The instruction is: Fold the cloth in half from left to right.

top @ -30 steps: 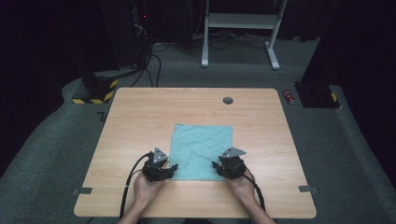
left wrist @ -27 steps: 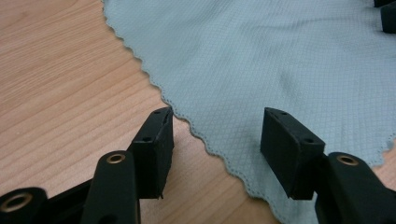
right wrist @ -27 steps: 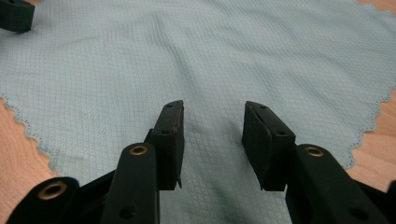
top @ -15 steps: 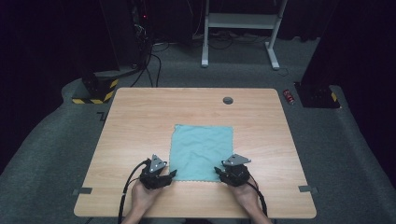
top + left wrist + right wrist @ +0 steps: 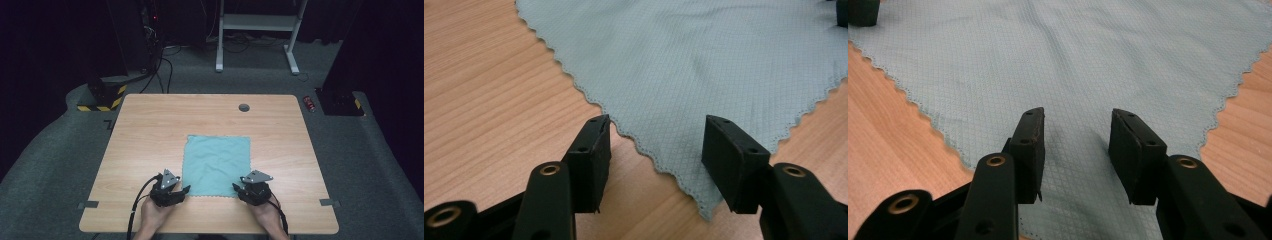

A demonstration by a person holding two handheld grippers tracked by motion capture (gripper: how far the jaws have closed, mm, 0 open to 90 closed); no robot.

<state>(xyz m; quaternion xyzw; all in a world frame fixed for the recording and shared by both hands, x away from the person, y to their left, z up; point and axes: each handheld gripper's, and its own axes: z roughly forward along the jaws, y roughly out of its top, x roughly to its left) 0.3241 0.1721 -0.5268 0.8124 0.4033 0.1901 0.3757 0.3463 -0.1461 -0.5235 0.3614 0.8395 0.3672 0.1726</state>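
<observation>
A teal cloth (image 5: 216, 165) with a scalloped hem lies flat on the wooden table (image 5: 150, 130). My left gripper (image 5: 184, 189) rests at the cloth's near left corner, jaws open. In the left gripper view that corner of the cloth (image 5: 704, 60) lies on the table between the open jaws of the left gripper (image 5: 656, 135), and the pads do not touch it. My right gripper (image 5: 237, 188) sits at the near right corner, also open. In the right gripper view the right gripper (image 5: 1077, 127) straddles the cloth (image 5: 1098, 55) with its jaws apart over the fabric.
A round grommet hole (image 5: 244, 107) sits near the table's far edge. Grey tape marks (image 5: 87, 204) are stuck near the front corners. On the floor beyond lie a red can (image 5: 310, 103), a yellow-black striped block (image 5: 102, 95), cables and a white desk frame (image 5: 255, 22).
Both hands have drawn back toward the table's near edge, the right one more. The grippers now sit at the cloth's near corners instead of over its near edge. The cloth has not moved.
</observation>
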